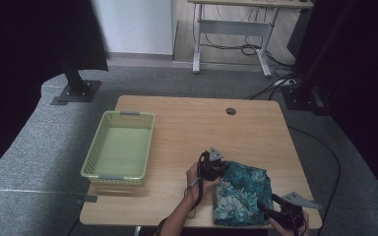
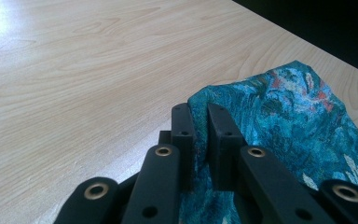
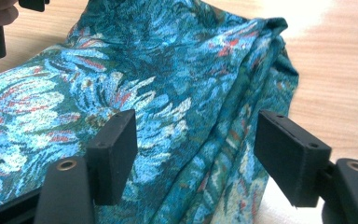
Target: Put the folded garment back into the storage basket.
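A folded teal floral cloth [image 1: 241, 192] lies on the wooden table [image 1: 192, 128] near its front right. My left gripper [image 1: 220, 170] sits at the cloth's far left corner. In the left gripper view, the left gripper [image 2: 199, 112] is shut on a raised fold of the cloth [image 2: 298, 116]. My right gripper [image 1: 263, 205] is at the cloth's near right edge. In the right gripper view, the right gripper [image 3: 196, 140] stands open, its jaws wide apart over the layered edge of the cloth [image 3: 168, 70] and not pressing on it.
A light green plastic basket [image 1: 92, 147] with nothing in it stands on the table's left side. A round cable hole [image 1: 231, 111] is near the far edge. Bare wood runs between the basket and the cloth. Grey carpet surrounds the table.
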